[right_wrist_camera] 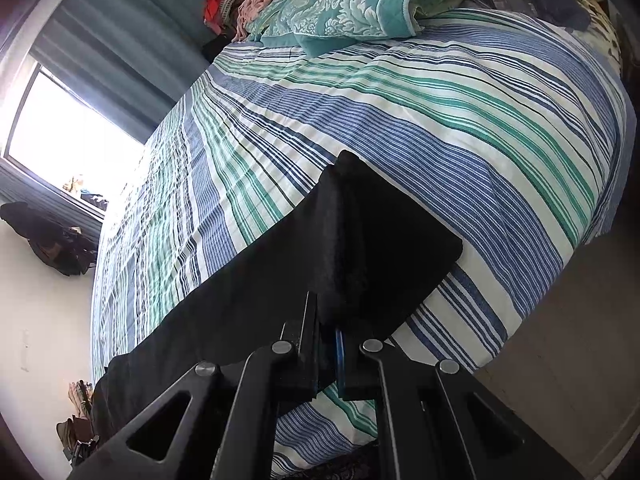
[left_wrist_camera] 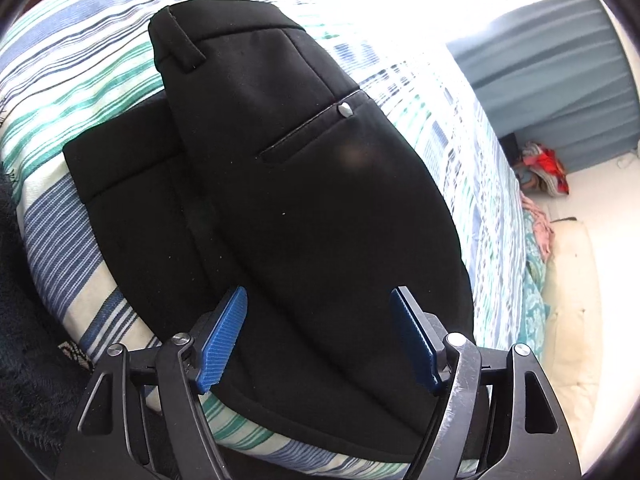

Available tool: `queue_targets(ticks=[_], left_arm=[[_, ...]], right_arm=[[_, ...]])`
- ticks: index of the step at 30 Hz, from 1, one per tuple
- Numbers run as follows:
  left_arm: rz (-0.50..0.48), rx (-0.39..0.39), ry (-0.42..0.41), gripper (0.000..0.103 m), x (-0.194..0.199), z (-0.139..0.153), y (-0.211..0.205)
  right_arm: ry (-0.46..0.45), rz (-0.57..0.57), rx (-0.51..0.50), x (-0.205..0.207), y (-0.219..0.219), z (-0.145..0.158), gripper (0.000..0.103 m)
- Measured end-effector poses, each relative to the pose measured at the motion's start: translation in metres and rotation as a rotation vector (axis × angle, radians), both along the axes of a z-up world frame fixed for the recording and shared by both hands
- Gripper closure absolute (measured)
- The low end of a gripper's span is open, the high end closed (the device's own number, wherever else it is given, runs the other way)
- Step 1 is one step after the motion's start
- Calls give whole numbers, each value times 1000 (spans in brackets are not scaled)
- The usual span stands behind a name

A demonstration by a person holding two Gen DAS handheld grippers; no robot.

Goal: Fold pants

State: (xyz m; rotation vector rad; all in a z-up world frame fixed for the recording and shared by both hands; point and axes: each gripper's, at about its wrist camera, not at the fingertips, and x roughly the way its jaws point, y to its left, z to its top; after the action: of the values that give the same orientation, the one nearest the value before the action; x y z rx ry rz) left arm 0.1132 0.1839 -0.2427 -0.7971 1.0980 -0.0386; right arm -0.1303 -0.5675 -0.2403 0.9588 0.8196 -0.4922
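Note:
Black pants (left_wrist_camera: 280, 200) lie on the striped bedspread (left_wrist_camera: 60, 220), with the waistband and a buttoned back pocket (left_wrist_camera: 345, 110) facing up and the hem end folded beside them at left. My left gripper (left_wrist_camera: 320, 300) is open and hovers just above the pants, with nothing between its blue pads (left_wrist_camera: 224, 336). In the right wrist view my right gripper (right_wrist_camera: 330, 312) is shut on a raised fold of the black pants (right_wrist_camera: 360, 236). The rest of that leg trails left across the bed.
A teal patterned quilt (right_wrist_camera: 352, 0) lies at the far end of the bed. Clothes are piled in a corner by blue curtains (left_wrist_camera: 544, 168). A window (right_wrist_camera: 72, 140) glares brightly. A dark fuzzy blanket (left_wrist_camera: 20, 320) lies at the left edge. Bare floor (right_wrist_camera: 560, 320) runs beside the bed.

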Motion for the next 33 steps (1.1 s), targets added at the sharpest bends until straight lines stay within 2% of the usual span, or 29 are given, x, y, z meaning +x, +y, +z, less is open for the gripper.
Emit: queue_targets(ticks=[4, 5, 6, 7, 8, 9, 12, 15, 19, 22, 25, 28, 30, 33], left_arm=[[23, 9, -16, 27, 15, 4, -9], [42, 1, -25, 35, 17, 4, -10], [55, 4, -24, 60, 19, 3, -9], [64, 14, -9, 76, 19, 1, -5], [73, 8, -3, 89, 19, -1, -1], [80, -19, -12, 92, 18, -2, 2], [75, -23, -62, 95, 6, 14, 3], [27, -11, -126, 96, -10, 49, -1], [-14, 50, -107, 96, -33, 75, -5], [-36, 163, -62, 95, -46, 67, 2], [-6, 138, -10, 95, -40, 51, 9], [-25, 128, -28, 95, -41, 53, 10], [-47, 157, -15, 94, -42, 50, 7], [-41, 160, 23, 94, -42, 40, 5]], right_arm=[[-24, -7, 7, -2, -1, 1, 96], [-30, -8, 7, -2, -1, 2, 96], [-35, -8, 6, -2, -1, 2, 96], [-39, -9, 6, -3, -1, 3, 96], [-43, -10, 7, -3, -1, 3, 96], [-46, -13, 10, -4, -1, 3, 96], [-52, -28, 22, -7, -3, 2, 96], [-54, -38, 25, -8, -4, 2, 96], [-49, -34, 10, -7, -2, 3, 96], [-43, -33, 11, -4, -2, 3, 96], [-19, -23, 41, 1, -8, -1, 96], [18, 5, 16, 1, -16, 4, 96], [79, 47, -23, 3, -20, 5, 96], [200, 82, -14, 4, -23, -14, 96]])
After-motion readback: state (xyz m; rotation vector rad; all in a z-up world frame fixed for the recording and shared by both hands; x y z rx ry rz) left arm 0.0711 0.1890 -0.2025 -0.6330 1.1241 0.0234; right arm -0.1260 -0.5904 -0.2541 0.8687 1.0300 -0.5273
